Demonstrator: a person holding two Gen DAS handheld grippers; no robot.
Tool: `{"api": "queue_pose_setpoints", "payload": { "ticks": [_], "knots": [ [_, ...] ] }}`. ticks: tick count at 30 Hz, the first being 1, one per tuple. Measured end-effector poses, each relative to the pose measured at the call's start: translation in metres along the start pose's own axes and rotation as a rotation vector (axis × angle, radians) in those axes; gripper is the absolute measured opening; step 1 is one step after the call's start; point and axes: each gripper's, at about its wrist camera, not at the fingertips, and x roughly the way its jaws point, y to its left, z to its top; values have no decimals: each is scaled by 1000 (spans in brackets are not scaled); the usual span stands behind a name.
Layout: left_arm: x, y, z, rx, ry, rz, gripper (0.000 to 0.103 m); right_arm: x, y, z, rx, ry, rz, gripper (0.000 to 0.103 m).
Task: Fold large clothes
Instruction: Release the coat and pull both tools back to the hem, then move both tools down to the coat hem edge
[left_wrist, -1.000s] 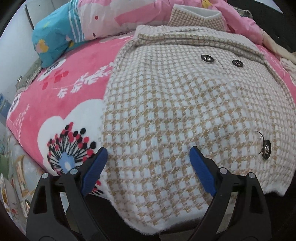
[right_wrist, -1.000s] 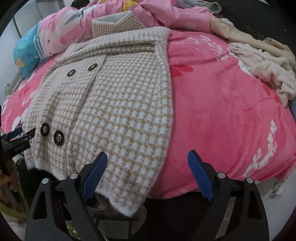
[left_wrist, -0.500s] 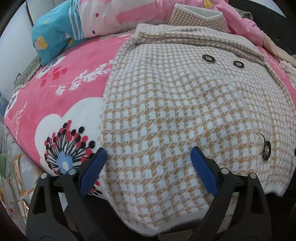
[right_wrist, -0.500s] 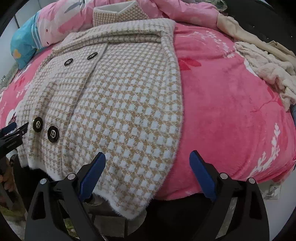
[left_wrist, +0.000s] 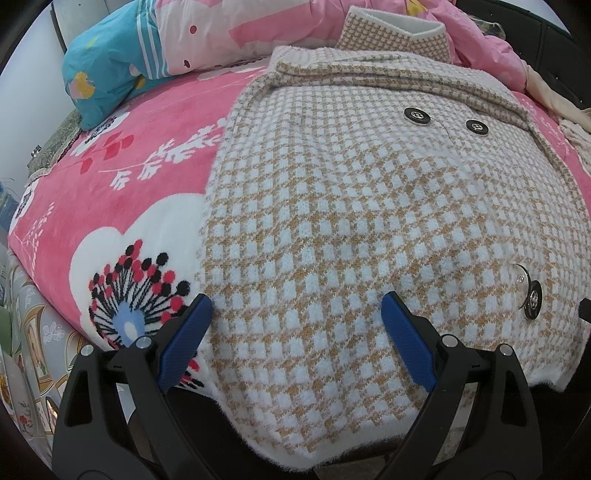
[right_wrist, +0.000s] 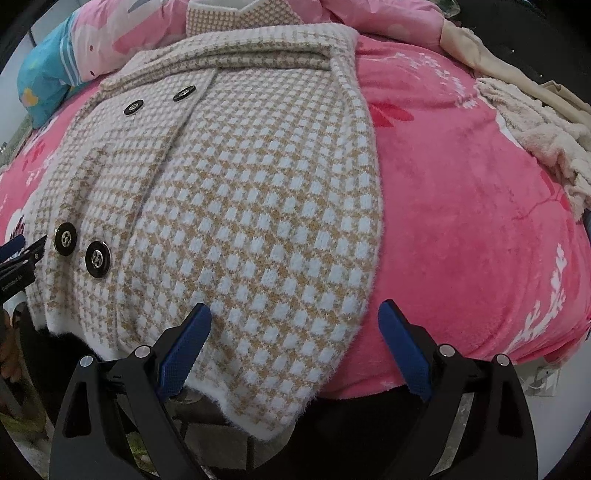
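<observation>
**Desk:** What lies ahead of your grippers?

**Caption:** A pink floral blanket (left_wrist: 122, 206) covers the bed, stretching away beyond both sets of fingers. On it a checked knit coat (left_wrist: 351, 221) lies flat, face up, collar at the far end and hem hanging over the near bed edge, just under your fingertips. Laid out this way, the hem is the easiest part to reach.

**Desk:** And further off?

**Caption:** A blue pillow (left_wrist: 107, 70) sits far ahead to the left of your left gripper (left_wrist: 295, 325); a cream fleece garment (right_wrist: 535, 140) lies far to the right of your right gripper (right_wrist: 293, 325), well apart from the coat.

**Desk:** How do the grippers stand?

**Caption:** Both are spread wide and hold nothing. The left one's fingers straddle the coat's left hem corner; the right one's straddle its right side edge, one finger over knit, one over blanket. Judging by that, you are lining up to pinch both hem corners and carry them toward the collar.

**Desk:** Small details?

**Caption:** Two black buttons (right_wrist: 81, 249) sit ahead-left of the right gripper, near the hem.
</observation>
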Motion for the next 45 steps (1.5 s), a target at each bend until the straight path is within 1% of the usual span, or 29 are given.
{"api": "queue_pose_setpoints", "payload": {
  "ticks": [29, 32, 34, 37, 40, 42, 45],
  "knots": [
    [0, -2, 1, 8, -2, 7, 90, 3, 2, 3, 5, 3, 6, 89],
    [-2, 0, -1, 12, -23, 5, 90, 4, 1, 3, 10, 0, 13, 89],
    [-7, 1, -5, 26, -52, 7, 90, 6, 0, 3, 14, -5, 22, 89],
    [-21, 11, -14, 44, -124, 43, 89, 9, -6, 3, 17, -13, 38, 89],
    [-33, 34, -26, 7, -177, 45, 90, 11, -13, 3, 17, -20, 50, 89],
    [-36, 50, -34, -28, -192, 34, 89, 10, -15, 4, 17, -25, 58, 89],
    [-39, 71, -46, -61, -191, 0, 89, 9, -18, 1, 24, -32, 70, 89]
  ]
}}
